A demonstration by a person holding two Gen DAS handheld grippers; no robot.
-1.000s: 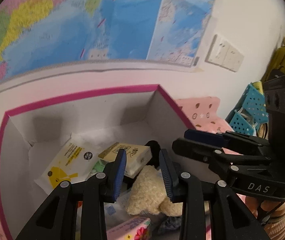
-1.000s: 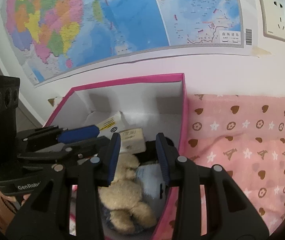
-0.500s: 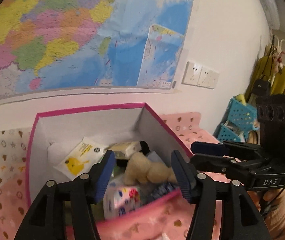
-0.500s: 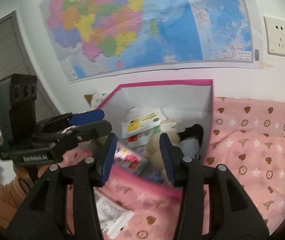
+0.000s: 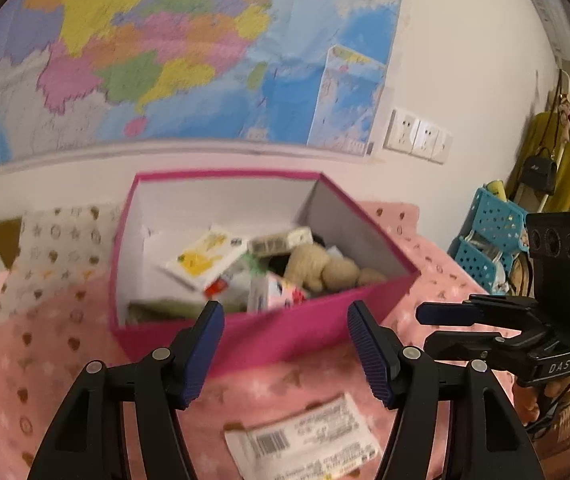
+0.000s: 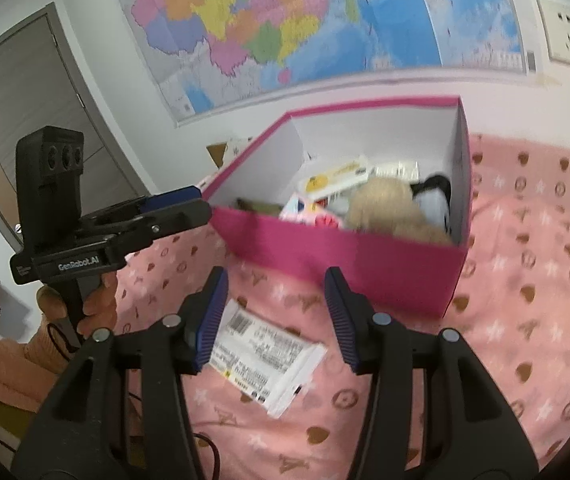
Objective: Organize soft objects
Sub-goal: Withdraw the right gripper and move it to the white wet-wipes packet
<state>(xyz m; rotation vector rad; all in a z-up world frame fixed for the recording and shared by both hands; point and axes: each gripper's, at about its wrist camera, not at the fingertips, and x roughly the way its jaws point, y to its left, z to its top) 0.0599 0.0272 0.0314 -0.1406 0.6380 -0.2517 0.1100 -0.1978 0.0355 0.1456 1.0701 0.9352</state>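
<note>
A pink box [image 5: 285, 332] with white inner walls stands on a pink patterned cloth; it also shows in the right wrist view [image 6: 365, 260]. Inside lie a beige plush toy [image 5: 321, 266] [image 6: 389, 204], a white-and-yellow tissue pack [image 5: 201, 256] [image 6: 337, 178] and other soft packs. A white flat packet with a barcode [image 5: 305, 442] [image 6: 265, 356] lies on the cloth in front of the box. My left gripper [image 5: 285, 344] is open and empty, above the box's near wall. My right gripper [image 6: 276, 312] is open and empty, above the packet.
A wall with a map [image 5: 189, 48] and sockets [image 5: 417, 140] is behind the box. Blue perforated baskets [image 5: 489, 240] and a yellow garment [image 5: 557, 168] stand at the right. A door [image 6: 25, 92] is at the left. The pink cloth [image 6: 525, 300] spreads around the box.
Both grippers have pulled back and up out of the box and opened wider. The packet on the cloth in front of the box has come into view.
</note>
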